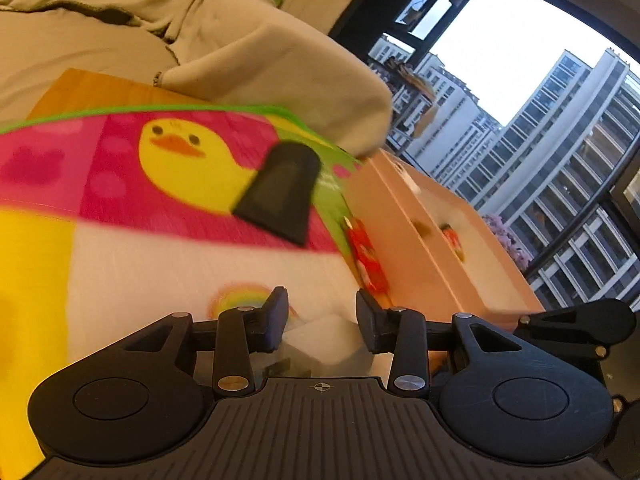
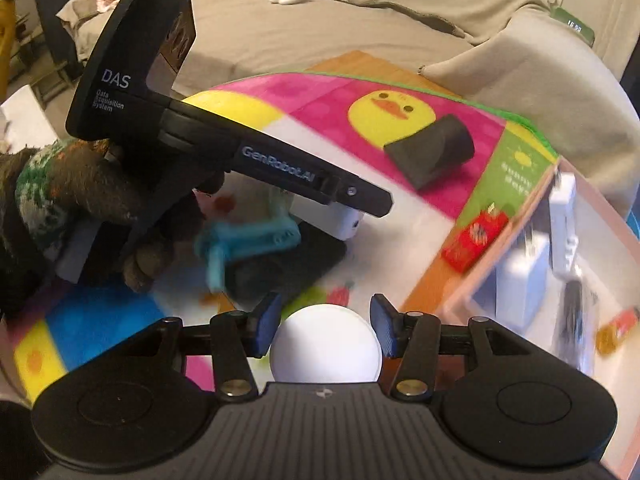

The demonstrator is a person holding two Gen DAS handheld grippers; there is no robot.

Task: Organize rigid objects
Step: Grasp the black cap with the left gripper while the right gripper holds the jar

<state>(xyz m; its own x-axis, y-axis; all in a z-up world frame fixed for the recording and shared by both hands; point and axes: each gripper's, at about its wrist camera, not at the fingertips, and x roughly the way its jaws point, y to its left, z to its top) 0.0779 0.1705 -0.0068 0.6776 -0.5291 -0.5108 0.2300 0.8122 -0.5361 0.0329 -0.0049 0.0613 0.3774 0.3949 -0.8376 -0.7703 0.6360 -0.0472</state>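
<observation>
A black nozzle-shaped piece lies on the colourful duck mat; it also shows in the right wrist view. My left gripper is shut on a clear plastic box just above the mat. My right gripper has a white round disc between its fingers; whether the pads touch it does not show. A red packet lies beside the pink storage box, also seen in the right wrist view. The left gripper's body crosses the right wrist view.
The pink box holds white items and a small bottle. A plush toy, a teal item and a dark cloth lie on the mat. A beige sofa stands behind. Windows are at the right.
</observation>
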